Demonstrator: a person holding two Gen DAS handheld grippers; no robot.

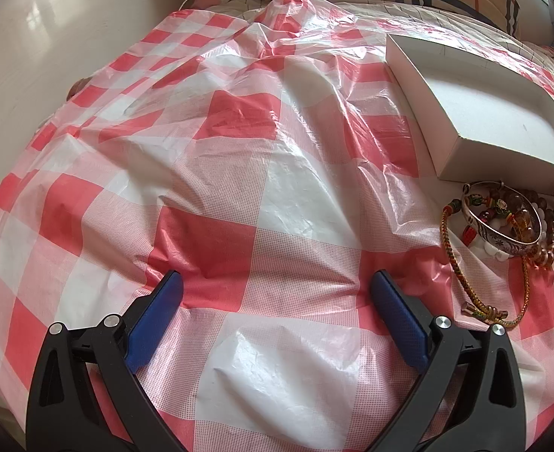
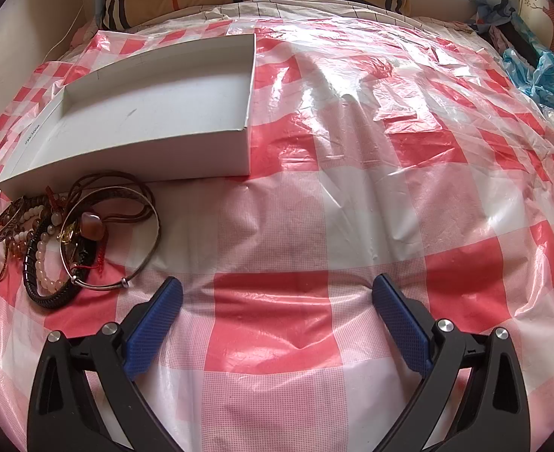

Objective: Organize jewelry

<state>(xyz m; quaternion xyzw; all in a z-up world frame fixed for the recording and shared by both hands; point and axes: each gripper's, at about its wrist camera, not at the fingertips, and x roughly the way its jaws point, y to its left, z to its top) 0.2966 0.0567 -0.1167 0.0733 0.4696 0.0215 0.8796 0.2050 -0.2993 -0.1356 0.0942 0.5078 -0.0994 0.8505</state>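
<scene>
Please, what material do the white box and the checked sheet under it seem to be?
White box: probably matte cardboard, judging by thin, straight folded walls and no shine. Checked sheet: thin glossy plastic film, judging by sharp crinkles, bright highlights and slight transparency.

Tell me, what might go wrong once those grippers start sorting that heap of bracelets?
The jewelry pile lies tangled, so lifting the thin silver bangle may drag cords and beads along. The plastic checked sheet is wrinkled and slick, so an open right gripper could pinch it instead. The white box sits on soft bedding and might tip if nudged.
</scene>
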